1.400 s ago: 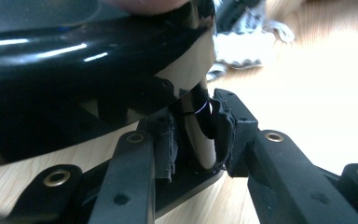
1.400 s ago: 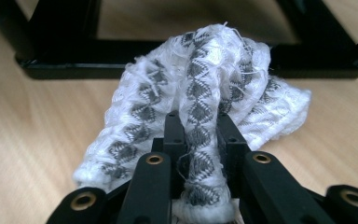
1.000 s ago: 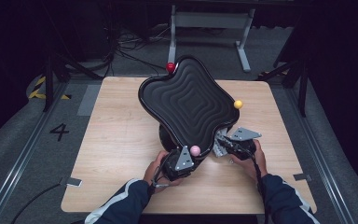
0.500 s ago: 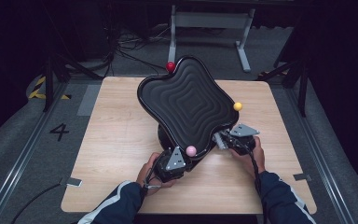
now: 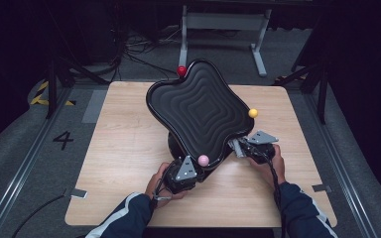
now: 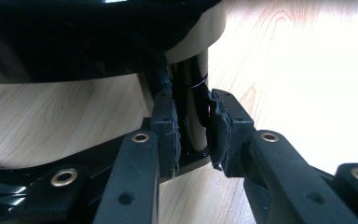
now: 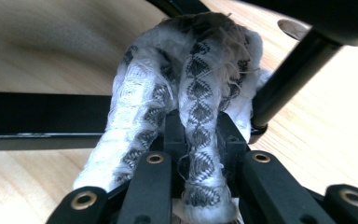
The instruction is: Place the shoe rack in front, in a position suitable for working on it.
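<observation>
The left gripper [image 6: 191,135] fingers [image 6: 165,128] pinch the upright black post [image 6: 192,109] under the tilted wavy tray [image 5: 201,111]. The right gripper [image 7: 198,154] fingers pinch a white patterned cloth [image 7: 191,93] beside the tray's near edge, above the bench [image 5: 124,144].

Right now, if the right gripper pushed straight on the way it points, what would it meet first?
Probably the black rod under the black tray: the right gripper holds a patterned cloth just short of it, though depth is unclear.
</observation>
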Demonstrator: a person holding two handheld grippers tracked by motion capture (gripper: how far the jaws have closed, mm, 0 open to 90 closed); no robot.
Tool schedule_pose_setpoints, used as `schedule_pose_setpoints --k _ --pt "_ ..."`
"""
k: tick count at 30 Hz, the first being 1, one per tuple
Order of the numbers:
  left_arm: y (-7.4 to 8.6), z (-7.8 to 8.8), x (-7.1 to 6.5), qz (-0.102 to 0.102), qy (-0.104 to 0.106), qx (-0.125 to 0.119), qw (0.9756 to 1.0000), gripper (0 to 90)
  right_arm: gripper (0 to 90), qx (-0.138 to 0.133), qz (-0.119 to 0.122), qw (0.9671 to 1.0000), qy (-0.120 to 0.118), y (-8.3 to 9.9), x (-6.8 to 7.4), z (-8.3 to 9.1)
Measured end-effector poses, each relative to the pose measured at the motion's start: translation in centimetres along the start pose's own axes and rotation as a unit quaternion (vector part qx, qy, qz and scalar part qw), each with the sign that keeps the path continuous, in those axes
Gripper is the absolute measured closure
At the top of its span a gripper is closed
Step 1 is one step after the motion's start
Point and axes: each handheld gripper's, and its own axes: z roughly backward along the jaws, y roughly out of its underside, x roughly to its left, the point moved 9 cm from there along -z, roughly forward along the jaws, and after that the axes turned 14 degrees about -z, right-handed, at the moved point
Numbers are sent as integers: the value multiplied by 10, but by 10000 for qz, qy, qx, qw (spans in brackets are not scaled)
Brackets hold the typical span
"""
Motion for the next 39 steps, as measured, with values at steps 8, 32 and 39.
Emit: schedule_pose_setpoints --k 8,32,39 --pt "0 -1 0 18 26 -35 10000 725 789 124 137 9993 -339 1 14 3" --pt "1 -2 0 14 71 -10 10000 725 788 301 896 9865 -1337 8 104 22" --pt "1 -2 1 16 67 -20 10000 726 786 293 1086 9805 -1610 10 130 27"
